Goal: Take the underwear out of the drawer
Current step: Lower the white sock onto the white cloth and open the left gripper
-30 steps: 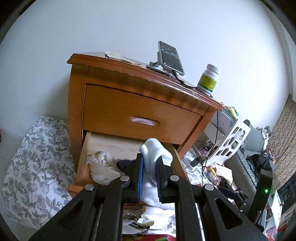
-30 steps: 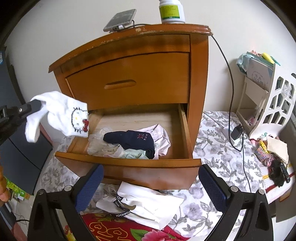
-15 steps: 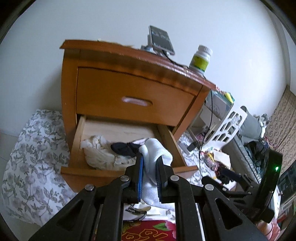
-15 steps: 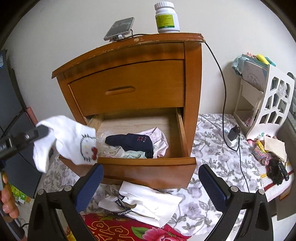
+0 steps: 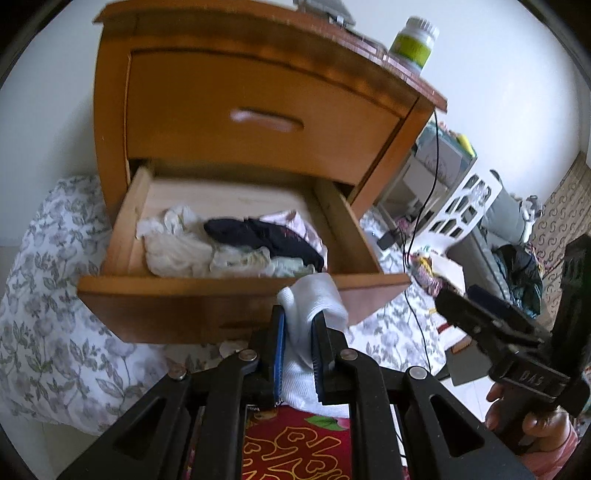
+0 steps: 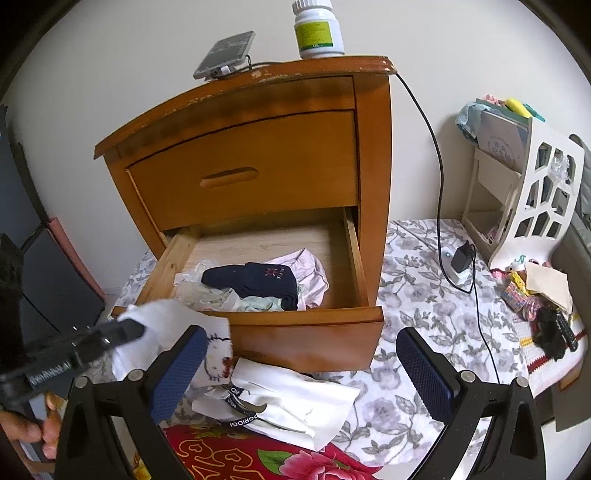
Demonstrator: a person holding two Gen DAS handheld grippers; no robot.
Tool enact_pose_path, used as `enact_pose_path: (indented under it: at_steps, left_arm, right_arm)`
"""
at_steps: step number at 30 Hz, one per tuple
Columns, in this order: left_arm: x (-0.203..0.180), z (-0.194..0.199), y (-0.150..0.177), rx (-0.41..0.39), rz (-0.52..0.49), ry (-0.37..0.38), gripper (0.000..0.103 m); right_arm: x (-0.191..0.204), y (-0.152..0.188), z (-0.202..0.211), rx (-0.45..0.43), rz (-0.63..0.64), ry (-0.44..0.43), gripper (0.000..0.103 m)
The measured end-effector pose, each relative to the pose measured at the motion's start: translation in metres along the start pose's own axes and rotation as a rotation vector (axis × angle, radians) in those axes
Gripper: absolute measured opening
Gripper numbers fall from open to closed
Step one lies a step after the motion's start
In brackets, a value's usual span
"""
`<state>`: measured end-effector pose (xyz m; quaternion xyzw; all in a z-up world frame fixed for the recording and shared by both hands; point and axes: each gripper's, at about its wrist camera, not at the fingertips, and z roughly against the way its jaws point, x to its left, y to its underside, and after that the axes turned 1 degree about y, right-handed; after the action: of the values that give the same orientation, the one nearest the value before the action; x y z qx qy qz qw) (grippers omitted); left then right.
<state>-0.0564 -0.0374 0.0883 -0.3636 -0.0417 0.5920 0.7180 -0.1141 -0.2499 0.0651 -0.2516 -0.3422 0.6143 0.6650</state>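
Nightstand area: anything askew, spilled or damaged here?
Yes. The nightstand top edge is chipped along its front. White garments lie crumpled on the floor under the open drawer, and the clothes inside are a loose heap. Nothing looks spilled.

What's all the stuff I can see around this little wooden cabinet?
nightstand: one, orange-brown wood, against the wall
bottom drawer: one, pulled open
dark underwear: one, navy, on the pile in the drawer
pale clothes: several, white, pink and greenish, in the drawer
bottle: one, white with green label, on top
phone: one, grey, on top
white garment: one, on the floor before the drawer
white underwear: one, with a cartoon cat face, clamped in the left tool
right tool: open, empty
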Motion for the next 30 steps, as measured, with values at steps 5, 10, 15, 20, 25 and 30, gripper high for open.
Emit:
enact_pose_path:
  at_steps: [5,10,15,20,25,30]
  left_arm:
    - [-0.001,-0.020,0.007,0.059,-0.010,0.008,0.013]
    - [0.001,-0.048,0.017,0.136,-0.013,-0.007,0.013]
    - [0.009,-0.077,0.030,0.218,0.004,-0.023,0.013]
    - [0.020,-0.104,0.041,0.272,0.008,-0.088,0.013]
    - [0.035,-0.126,0.053,0.323,0.038,-0.114,0.013]
    - [0.045,-0.137,0.058,0.359,0.059,-0.133,0.013]
  right_arm:
    - [-0.001,0.001,-0.008,0.015,0.000,-0.003,0.103]
    - [-0.004,0.002,-0.015,0.029,-0.006,-0.001,0.103]
    - [-0.006,0.004,-0.021,0.043,-0.008,-0.001,0.103]
    - [-0.008,0.004,-0.027,0.055,-0.011,-0.001,0.103]
    - [-0.009,0.005,-0.034,0.073,-0.009,-0.001,0.103]
    - [-0.008,0.006,-0.039,0.086,-0.003,-0.001,0.103]
